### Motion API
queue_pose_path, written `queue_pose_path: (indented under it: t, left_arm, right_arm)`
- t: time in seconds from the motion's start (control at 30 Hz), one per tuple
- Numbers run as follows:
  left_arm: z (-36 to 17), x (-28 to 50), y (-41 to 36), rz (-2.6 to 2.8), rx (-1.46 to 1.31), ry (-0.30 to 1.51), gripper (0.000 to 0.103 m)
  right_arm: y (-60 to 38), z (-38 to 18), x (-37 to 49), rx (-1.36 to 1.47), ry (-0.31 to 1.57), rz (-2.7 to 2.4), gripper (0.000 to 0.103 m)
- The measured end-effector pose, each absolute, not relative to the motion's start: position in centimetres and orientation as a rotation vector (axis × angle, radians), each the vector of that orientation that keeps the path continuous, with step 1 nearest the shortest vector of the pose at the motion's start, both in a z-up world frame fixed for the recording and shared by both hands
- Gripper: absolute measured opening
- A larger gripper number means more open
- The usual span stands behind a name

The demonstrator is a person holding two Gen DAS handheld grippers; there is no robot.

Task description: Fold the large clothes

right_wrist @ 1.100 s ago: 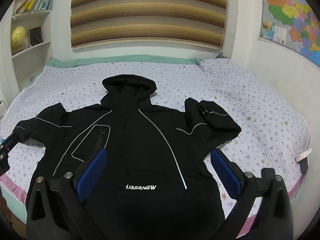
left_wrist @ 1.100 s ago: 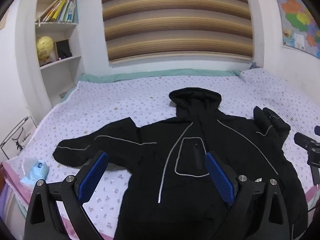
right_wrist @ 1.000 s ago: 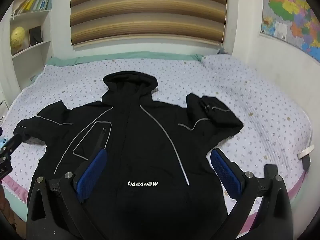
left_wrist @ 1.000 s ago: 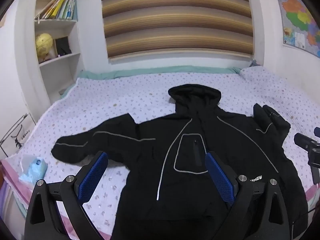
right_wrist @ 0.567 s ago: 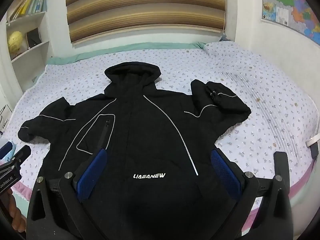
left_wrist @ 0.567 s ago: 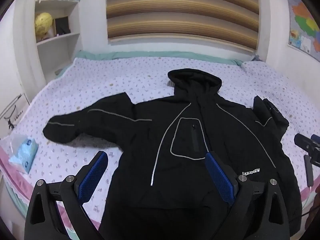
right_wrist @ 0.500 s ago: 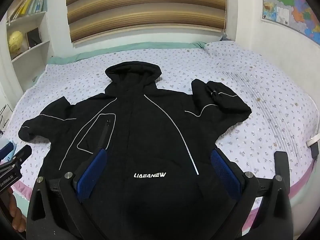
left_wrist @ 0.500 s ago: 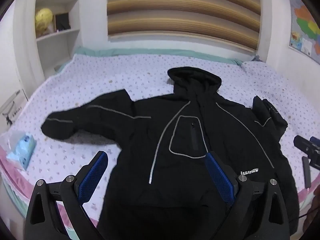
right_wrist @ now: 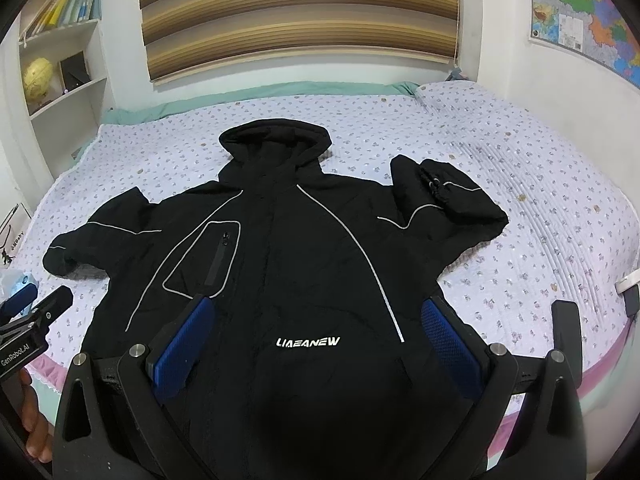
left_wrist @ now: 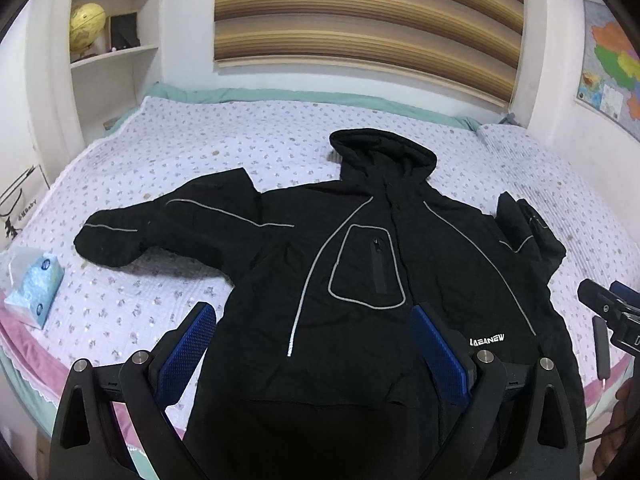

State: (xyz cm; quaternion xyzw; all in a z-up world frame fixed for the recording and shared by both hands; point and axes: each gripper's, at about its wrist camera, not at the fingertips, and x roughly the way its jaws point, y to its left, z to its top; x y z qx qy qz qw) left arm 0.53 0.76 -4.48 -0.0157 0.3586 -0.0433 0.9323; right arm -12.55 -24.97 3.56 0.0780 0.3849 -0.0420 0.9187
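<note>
Striped blinds (left_wrist: 368, 20) fill the back wall above a bed (left_wrist: 240, 148) covered in a pale flowered sheet, with a white shelf (left_wrist: 116, 52) holding a yellow globe (left_wrist: 86, 26) at the upper left and a map (left_wrist: 612, 64) at the upper right. Spread face-up across the middle of the bed lies a black hooded jacket (right_wrist: 288, 272) with thin grey piping and white lettering low on its front (the hood points toward the blinds). One sleeve stretches out flat toward the left edge of the frame, while the other is bent back on itself at the right. A tissue pack (left_wrist: 34, 284) sits near the bed's left edge. At the bottom of each view, the left tongs (left_wrist: 314, 354) and the right tongs (right_wrist: 316, 346) hang above the jacket's lower half, both spread wide apart with blue pads (left_wrist: 186, 354) showing and nothing between them.
</note>
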Motion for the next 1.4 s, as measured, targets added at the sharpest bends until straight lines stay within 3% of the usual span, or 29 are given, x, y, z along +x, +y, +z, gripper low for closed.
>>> queue_pose_path:
  t: [1.4]
  left_arm:
    - [-5.6,1.8,-2.3,-0.095,0.041,0.758,0.098]
  right_arm:
    - [-26.6,1.4,-11.6,0.166,0.817,-0.106,0.103]
